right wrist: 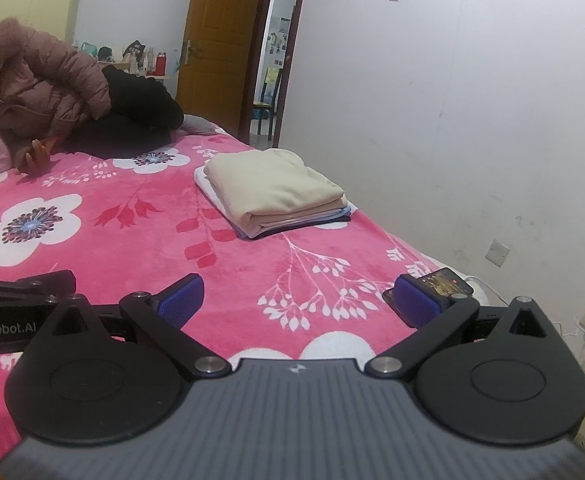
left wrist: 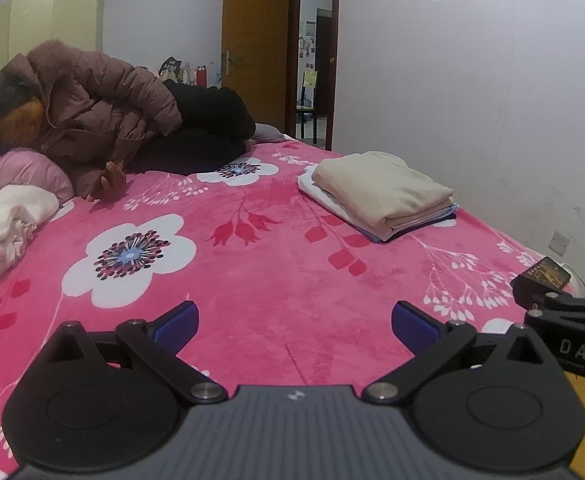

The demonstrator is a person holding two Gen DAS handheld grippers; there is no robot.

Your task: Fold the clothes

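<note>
Clothes (left wrist: 380,192) sit folded in a neat stack on the pink blanket (left wrist: 252,264), cream piece on top, white and blue layers under it, near the wall-side edge. My left gripper (left wrist: 295,325) hangs low over bare blanket short of the stack, jaws wide apart, holding nothing. My right gripper (right wrist: 299,298) is just beside it, jaws also spread and empty, the stack ahead between its fingers. A phone (right wrist: 442,282) lies by the right fingertip, nearer than the stack. Left of the stack, well apart, a white garment (left wrist: 4,232) lies crumpled, and a person in a brown jacket (left wrist: 92,112) lies beyond it.
</note>
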